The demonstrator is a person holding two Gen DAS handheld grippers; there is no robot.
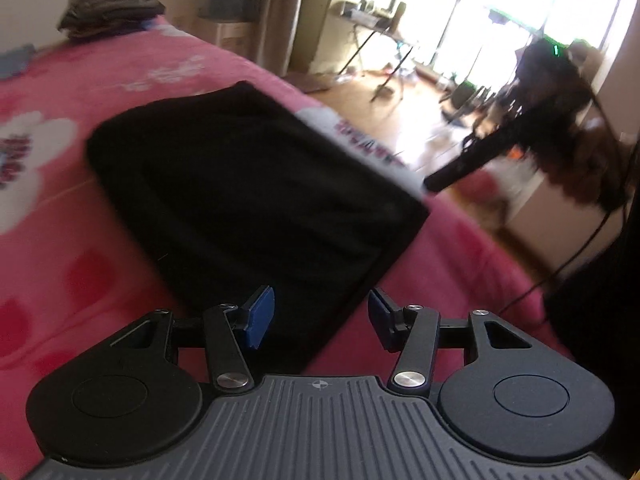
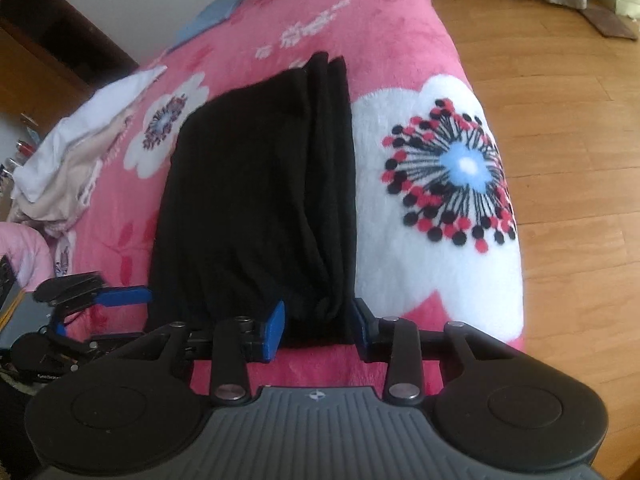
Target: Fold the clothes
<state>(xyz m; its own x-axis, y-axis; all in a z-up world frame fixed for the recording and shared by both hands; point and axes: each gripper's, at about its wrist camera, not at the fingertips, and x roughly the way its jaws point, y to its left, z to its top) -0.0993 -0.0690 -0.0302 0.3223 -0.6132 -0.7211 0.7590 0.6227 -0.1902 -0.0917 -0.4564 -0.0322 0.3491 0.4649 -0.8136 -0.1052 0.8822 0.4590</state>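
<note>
Parted jaws around black garment (image 2: 260,184)

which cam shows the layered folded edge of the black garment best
The right wrist view. The black garment is sharp there, and its stacked fold layers run visibly along the side next to the big white flower, down to the right gripper. The left wrist view shows it blurred, a flat dark shape with no layers discernible.
</note>
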